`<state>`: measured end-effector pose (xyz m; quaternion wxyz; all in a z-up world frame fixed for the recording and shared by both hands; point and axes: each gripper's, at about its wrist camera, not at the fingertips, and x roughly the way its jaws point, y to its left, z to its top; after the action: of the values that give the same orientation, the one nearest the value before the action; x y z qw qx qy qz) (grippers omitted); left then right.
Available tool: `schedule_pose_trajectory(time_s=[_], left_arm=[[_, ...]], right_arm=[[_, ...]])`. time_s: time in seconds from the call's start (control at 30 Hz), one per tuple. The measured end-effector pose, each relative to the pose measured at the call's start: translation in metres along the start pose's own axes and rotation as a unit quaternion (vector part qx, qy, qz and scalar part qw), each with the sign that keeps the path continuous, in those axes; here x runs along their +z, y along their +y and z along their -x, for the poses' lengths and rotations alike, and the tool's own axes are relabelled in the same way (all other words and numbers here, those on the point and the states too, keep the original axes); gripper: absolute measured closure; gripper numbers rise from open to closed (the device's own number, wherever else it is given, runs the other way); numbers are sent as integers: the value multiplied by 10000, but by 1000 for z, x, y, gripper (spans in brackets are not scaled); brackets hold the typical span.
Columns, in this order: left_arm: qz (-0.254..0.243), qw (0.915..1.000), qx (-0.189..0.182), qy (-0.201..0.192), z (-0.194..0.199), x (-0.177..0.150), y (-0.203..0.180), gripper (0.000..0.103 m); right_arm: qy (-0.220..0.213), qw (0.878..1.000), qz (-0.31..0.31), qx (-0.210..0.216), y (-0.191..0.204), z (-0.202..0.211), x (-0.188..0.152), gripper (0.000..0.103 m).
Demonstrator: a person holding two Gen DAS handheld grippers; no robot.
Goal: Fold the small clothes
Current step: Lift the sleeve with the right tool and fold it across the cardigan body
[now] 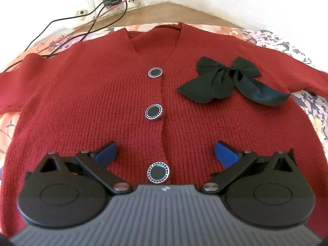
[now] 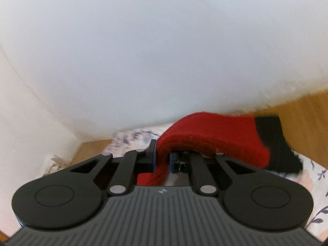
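A dark red knitted cardigan (image 1: 98, 102) lies flat, front up, on a floral sheet (image 1: 307, 106), with three black round buttons (image 1: 154, 112) down its middle and a black bow (image 1: 229, 80) on the chest. My left gripper (image 1: 166, 153) hovers open over the lower hem, its blue pads either side of the lowest button (image 1: 158, 172). In the right wrist view my right gripper (image 2: 163, 160) is shut on the cardigan's red sleeve (image 2: 205, 137), which drapes over the right finger. The sleeve's black cuff (image 2: 274, 143) hangs to the right.
Black and red cables (image 1: 82, 26) run from a charger in wall sockets (image 1: 111, 0) across the sheet's far left corner. A wooden bed frame (image 1: 164, 14) and white wall lie behind. A wooden floor (image 2: 303, 119) shows to the right of the bed.
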<state>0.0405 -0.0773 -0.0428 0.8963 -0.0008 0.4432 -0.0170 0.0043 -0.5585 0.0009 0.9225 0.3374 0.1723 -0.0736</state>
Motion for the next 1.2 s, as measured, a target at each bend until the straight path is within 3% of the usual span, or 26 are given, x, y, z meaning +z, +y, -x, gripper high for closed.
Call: schedule_pose_trajectory(time_s=[0.17, 0.43, 0.77, 1.2], left_arm=[[-7, 9998, 189, -68, 12, 6, 7, 0], [-124, 9997, 115, -184, 27, 16, 25, 0], [94, 9995, -45, -293, 38, 19, 55, 0], [347, 9986, -47, -404, 46, 15, 117, 0]], right_arm=[[-109, 9989, 199, 407, 33, 14, 0, 92], [-101, 9959, 386, 815, 84, 18, -13, 92], [-9, 9920, 694, 1054, 149, 6, -47, 92], [38, 9888, 1046, 1067, 220, -11, -104, 92]])
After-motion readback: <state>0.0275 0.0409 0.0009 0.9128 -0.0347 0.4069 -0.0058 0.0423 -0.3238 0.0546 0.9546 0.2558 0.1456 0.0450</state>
